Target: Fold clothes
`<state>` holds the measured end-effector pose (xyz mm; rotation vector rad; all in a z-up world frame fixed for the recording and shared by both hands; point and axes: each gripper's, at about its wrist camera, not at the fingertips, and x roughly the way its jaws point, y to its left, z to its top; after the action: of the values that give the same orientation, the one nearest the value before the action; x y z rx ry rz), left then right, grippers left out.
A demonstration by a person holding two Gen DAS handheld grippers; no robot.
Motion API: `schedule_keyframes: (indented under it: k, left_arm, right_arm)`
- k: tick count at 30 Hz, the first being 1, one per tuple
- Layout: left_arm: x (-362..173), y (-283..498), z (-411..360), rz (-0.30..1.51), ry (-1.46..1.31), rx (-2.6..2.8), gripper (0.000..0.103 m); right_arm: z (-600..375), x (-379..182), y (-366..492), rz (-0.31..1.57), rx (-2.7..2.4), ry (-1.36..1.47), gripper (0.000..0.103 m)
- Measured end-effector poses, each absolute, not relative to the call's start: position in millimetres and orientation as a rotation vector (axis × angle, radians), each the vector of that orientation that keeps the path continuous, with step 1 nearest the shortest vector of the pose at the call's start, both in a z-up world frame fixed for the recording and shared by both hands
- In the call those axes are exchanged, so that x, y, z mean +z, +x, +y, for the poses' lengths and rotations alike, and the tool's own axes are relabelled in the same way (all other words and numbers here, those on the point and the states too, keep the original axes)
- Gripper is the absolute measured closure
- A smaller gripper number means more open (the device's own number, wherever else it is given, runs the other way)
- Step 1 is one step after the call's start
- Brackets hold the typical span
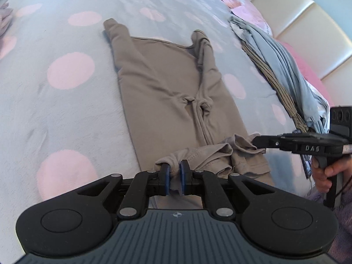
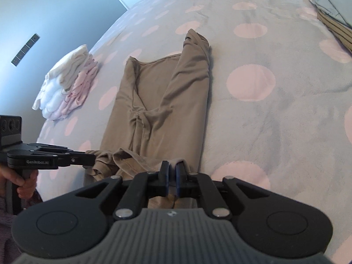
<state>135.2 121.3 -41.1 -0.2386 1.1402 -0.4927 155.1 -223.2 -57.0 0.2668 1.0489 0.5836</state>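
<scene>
A taupe long-sleeved shirt (image 1: 165,83) lies flat on the bed, both sleeves folded in over its body. Its near hem is bunched and lifted. My left gripper (image 1: 173,169) is shut on the hem's left part, with cloth pinched between the blue pads. From the right, my right gripper (image 1: 255,142) bites the same hem further along. In the right wrist view the shirt (image 2: 158,101) stretches away from my right gripper (image 2: 172,167), which has a fold of hem between its nearly shut pads. The left gripper (image 2: 92,159) comes in from the left onto the hem.
The bed carries a grey blanket with pink dots (image 1: 55,110). A stack of folded white and pink clothes (image 2: 66,88) sits at the far left. A loose pile of grey and striped garments (image 1: 275,66) lies to the right, near a padded headboard (image 1: 308,22).
</scene>
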Motion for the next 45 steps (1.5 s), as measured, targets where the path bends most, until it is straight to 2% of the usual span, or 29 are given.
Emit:
schedule_keyframes:
  k: [2,3,4,5,6,7,8,22,27,33,36,40,45]
  left_arm:
    - [-40.2,131.9,122.0,1.129,-0.248,-0.473,0.092]
    - [-39.6,130.1,122.3,1.123,-0.252,-0.462,0.09]
    - [-37.8,127.0,121.9,1.111,-0.251,-0.455,0.086]
    - [-34.9,123.0,121.0,1.094,-0.246,-0.445,0.077]
    - [-32.0,119.0,120.1,1.077,-0.24,-0.434,0.072]
    - [-29.0,115.0,119.2,1.06,-0.234,-0.424,0.06]
    - [-25.1,110.5,118.1,1.037,-0.221,-0.406,0.053]
    - [17.2,56.2,87.0,0.735,0.017,-0.373,0.051]
    - [18.2,41.7,69.0,0.733,0.06,-0.501,0.052]
    - [1.5,33.1,57.5,0.836,0.085,-0.478,0.055]
    - [-9.1,31.1,54.6,0.893,0.096,-0.477,0.061]
    - [-22.3,30.9,49.4,0.952,0.125,-0.481,0.066]
    - [-38.6,41.6,54.1,1.017,0.101,-0.447,0.067]
  right_arm:
    - [-220.6,-58.3,150.5,1.027,0.549,0.252,0.089]
    - [-219.8,-57.2,146.5,1.009,0.532,0.243,0.083]
    - [-218.9,-55.9,142.2,0.99,0.517,0.234,0.065]
    - [-218.4,-53.7,137.0,0.966,0.501,0.224,0.058]
    - [-217.9,-51.3,131.4,0.942,0.485,0.214,0.054]
    - [-218.1,-48.7,126.2,0.921,0.479,0.202,0.054]
    - [-218.4,-46.0,121.0,0.902,0.475,0.191,0.054]
    - [-228.8,-22.1,81.9,0.697,0.428,0.069,0.056]
    - [-212.4,-13.8,64.3,0.665,0.519,-0.018,0.059]
    - [-182.4,-24.8,45.5,0.748,0.566,-0.165,0.074]
    - [-169.8,-33.3,37.8,0.809,0.601,-0.205,0.083]
    - [-158.1,-45.8,34.0,0.882,0.635,-0.247,0.086]
    - [-162.1,-59.8,47.9,0.983,0.596,-0.205,0.089]
